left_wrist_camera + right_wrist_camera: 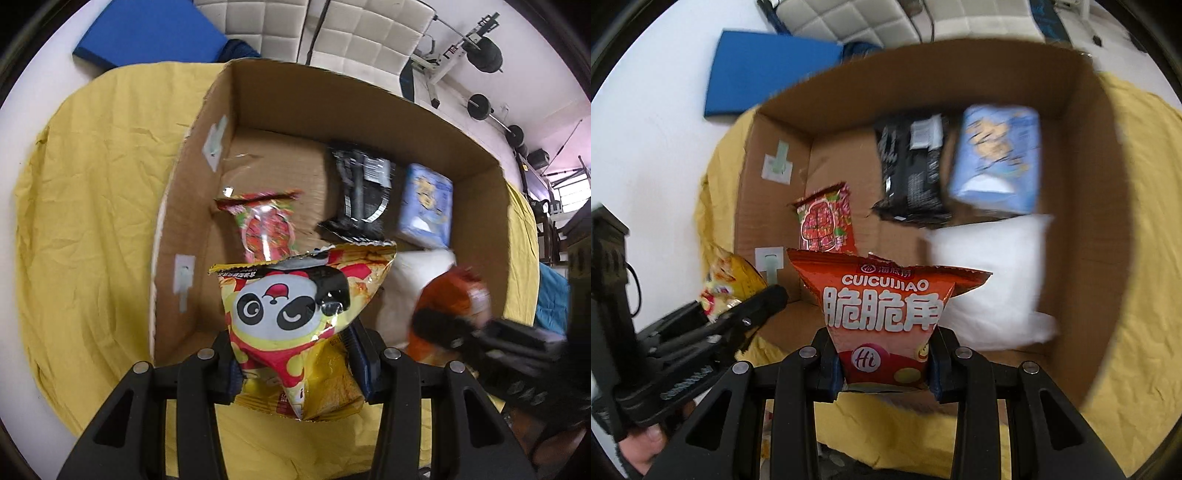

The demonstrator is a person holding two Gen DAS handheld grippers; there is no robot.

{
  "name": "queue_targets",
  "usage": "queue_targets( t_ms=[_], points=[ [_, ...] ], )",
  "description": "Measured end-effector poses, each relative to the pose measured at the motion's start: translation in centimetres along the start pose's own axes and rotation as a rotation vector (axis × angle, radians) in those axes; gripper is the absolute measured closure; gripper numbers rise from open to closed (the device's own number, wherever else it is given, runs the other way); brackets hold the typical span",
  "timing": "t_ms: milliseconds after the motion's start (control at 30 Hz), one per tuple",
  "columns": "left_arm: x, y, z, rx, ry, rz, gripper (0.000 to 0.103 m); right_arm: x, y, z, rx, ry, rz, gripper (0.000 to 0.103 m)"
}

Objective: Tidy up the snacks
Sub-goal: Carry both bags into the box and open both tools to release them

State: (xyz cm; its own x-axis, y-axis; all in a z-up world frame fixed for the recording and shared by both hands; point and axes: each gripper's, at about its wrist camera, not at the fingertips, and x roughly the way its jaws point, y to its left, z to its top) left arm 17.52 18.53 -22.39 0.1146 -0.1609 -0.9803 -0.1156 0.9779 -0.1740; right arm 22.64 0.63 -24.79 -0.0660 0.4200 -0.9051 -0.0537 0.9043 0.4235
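My left gripper (295,365) is shut on a yellow panda snack bag (295,306), held over the near edge of an open cardboard box (332,96). My right gripper (884,363) is shut on an orange-red snack bag (886,306), also above the box's near edge. Inside the box (923,74) lie a red strawberry packet (266,229) (825,221), a black packet (364,192) (912,173), a light blue packet (426,203) (997,158) and a white packet (990,273). The other gripper shows blurred at each view's side, at the right (480,332) and at the left (713,325).
The box stands on a yellow cloth (92,203) over a white surface. A blue pad (147,33) (768,70) lies behind it, white padded chairs (354,33) beyond. Exercise equipment (480,55) stands far right. A hand (642,450) holds the left gripper.
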Motion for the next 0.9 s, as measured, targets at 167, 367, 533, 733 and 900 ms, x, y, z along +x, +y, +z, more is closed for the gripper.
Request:
queue_targets(
  t_ms=[167,367,533,733,900],
  points=[
    [1.2,1.9,2.4,-0.004,0.017,-0.014,0.060,4.2,0.3,1.6,0.046,0.043,-0.016,0.067],
    [2.0,1.3,7.2,0.060,0.010,0.020,0.060,6.5,0.5,2.8,0.082,0.057,-0.035,0.067],
    [3.9,0.4,10.6,0.125,0.030,0.078,0.059,7.8,1.0,3.3,0.092,0.062,-0.062,0.067],
    [5.5,0.3,12.2,0.160,0.056,0.111,0.056,8.3,1.3,3.5,0.092,0.051,-0.078,0.066],
    [6.0,0.7,12.7,0.136,0.072,0.111,0.048,8.3,1.0,3.6,0.093,0.045,-0.113,0.057]
  ],
)
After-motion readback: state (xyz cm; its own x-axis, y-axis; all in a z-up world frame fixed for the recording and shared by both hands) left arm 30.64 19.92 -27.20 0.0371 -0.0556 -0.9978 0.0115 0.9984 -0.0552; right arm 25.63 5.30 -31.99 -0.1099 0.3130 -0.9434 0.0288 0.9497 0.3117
